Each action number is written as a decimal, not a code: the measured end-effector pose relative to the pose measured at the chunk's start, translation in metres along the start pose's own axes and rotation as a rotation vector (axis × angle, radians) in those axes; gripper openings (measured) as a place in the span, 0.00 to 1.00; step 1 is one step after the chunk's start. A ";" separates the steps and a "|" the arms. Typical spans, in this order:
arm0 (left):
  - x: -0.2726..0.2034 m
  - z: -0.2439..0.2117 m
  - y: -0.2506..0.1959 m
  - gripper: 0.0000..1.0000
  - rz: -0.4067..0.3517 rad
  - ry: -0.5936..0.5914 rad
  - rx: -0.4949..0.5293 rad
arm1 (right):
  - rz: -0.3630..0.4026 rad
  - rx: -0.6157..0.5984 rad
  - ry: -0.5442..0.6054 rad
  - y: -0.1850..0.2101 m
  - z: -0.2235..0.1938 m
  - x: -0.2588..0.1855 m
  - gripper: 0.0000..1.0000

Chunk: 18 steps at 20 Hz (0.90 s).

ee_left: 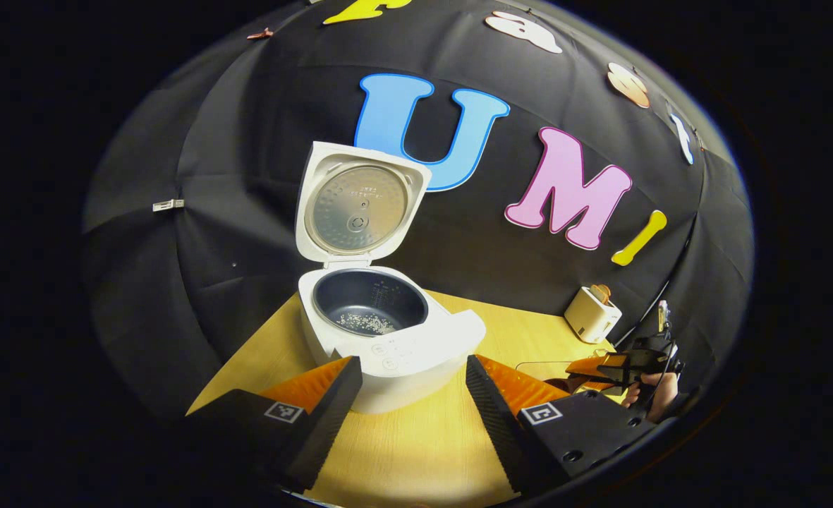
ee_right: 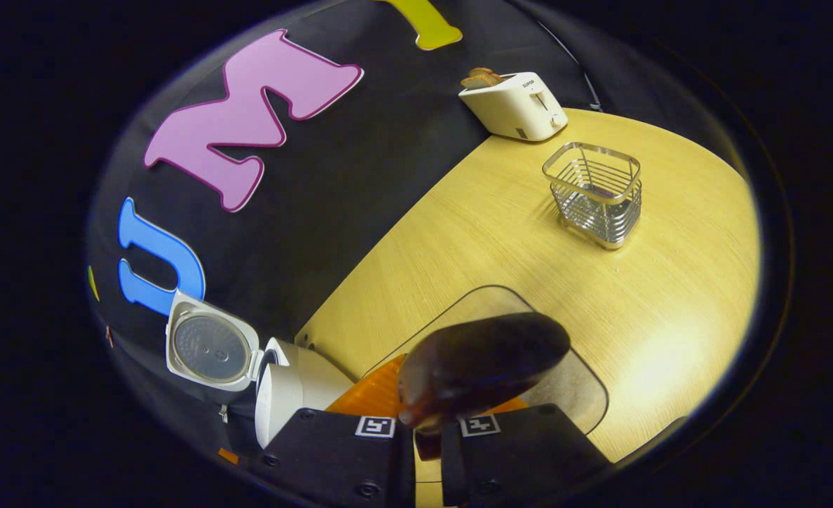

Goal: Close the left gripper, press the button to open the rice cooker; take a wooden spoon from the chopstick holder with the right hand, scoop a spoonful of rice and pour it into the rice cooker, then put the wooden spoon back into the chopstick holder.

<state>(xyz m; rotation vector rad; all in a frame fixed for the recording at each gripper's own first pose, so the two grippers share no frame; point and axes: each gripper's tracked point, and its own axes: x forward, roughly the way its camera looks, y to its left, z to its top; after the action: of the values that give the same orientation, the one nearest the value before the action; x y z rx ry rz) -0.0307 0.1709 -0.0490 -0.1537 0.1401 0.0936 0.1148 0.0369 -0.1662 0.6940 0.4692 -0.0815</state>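
A: Start at the fingers. What is the right gripper (ee_right: pixel 427 430) doing?

B: At the bottom of the right gripper view its fingers are drawn together on the wooden spoon (ee_right: pixel 483 367), the dark bowl jutting up over a clear container (ee_right: pixel 592 395) at lower centre. I'd judge the bowl sits low there for scooping; I can't tell whether any rice is in it.

A: And the left gripper (ee_left: pixel 412 395)?

B: Fingers apart at the bottom of the left gripper view, holding nothing, either side of the rice cooker (ee_left: pixel 395 339). Probably parked, its button job done.

A: So the lid (ee_left: pixel 356 204) is up?

B: Upright, centre frame. The dark inner pot (ee_left: pixel 370 303) holds a thin scatter of rice (ee_left: pixel 367 323).

A: The chopstick holder (ee_right: pixel 592 194)?

B: Upper right of the right gripper view, a wire basket on the table (ee_right: pixel 670 317), apparently empty, well apart from the spoon. A toaster (ee_right: pixel 515 106) stands beyond it.
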 end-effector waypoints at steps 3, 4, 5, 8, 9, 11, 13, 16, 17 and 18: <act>-0.001 -0.001 0.000 0.96 0.000 -0.002 0.003 | 0.023 0.084 -0.015 0.006 0.019 -0.012 0.19; -0.001 0.000 0.000 0.96 0.000 -0.002 0.001 | 0.028 0.109 -0.017 0.010 0.024 -0.017 0.19; -0.001 0.000 -0.001 0.92 -0.002 -0.005 -0.001 | 0.039 0.122 -0.022 0.015 0.030 -0.021 0.19; -0.004 0.002 -0.007 0.96 -0.017 -0.020 0.019 | 0.082 0.169 -0.011 0.036 0.038 -0.034 0.19; -0.004 0.001 -0.008 0.96 -0.022 -0.019 0.024 | 0.102 0.185 -0.006 0.045 0.041 -0.036 0.19; -0.005 0.001 -0.010 0.96 -0.028 -0.016 0.024 | 0.132 0.201 0.006 0.062 0.042 -0.041 0.18; -0.005 0.000 -0.009 0.96 -0.030 -0.017 0.022 | 0.153 0.197 0.023 0.078 0.042 -0.041 0.18; -0.009 0.005 -0.003 0.96 -0.026 -0.033 0.017 | 0.193 0.161 0.036 0.107 0.042 -0.041 0.18; -0.010 0.006 0.000 0.96 -0.021 -0.041 0.017 | 0.209 0.155 0.042 0.118 0.042 -0.040 0.18; -0.011 0.007 0.005 0.96 -0.013 -0.042 0.018 | 0.221 0.146 0.050 0.131 0.040 -0.038 0.18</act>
<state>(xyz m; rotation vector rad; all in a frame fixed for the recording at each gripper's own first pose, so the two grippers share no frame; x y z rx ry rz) -0.0416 0.1758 -0.0410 -0.1348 0.0976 0.0824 0.1261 0.1092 -0.0450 0.8890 0.4344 0.1106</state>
